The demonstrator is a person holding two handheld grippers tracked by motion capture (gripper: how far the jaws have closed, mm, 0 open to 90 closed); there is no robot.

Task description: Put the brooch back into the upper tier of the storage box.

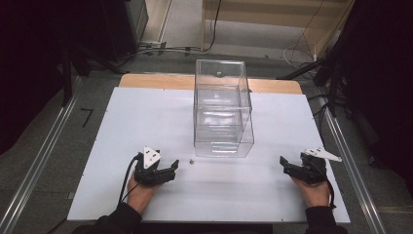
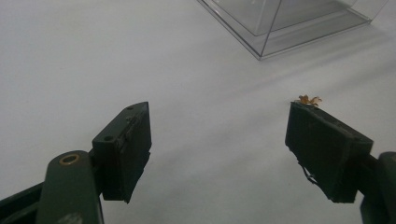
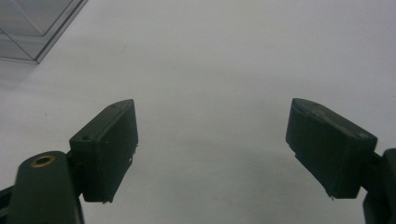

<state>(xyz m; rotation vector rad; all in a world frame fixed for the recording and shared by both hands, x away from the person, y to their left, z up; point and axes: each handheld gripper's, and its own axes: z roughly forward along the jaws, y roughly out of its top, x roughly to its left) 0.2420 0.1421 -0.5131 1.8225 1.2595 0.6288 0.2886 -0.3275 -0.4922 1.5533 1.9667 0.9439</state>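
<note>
Two hand-held grippers, left [image 1: 171, 166] and right [image 1: 284, 163], rest spread wide, grasping nothing; no writing is legible.

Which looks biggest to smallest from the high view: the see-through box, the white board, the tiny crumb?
1. White board, biggest.
2. See-through box, standing on it.
3. Tiny crumb, a speck by the left tool.

Left claw [image 1: 171, 167] held low in the left hand [image 1: 141, 187], jaws spread wide and empty, right claw [image 1: 285, 164] gripped by the right hand [image 1: 311, 187], jaws likewise apart, both sleeves dark
</note>
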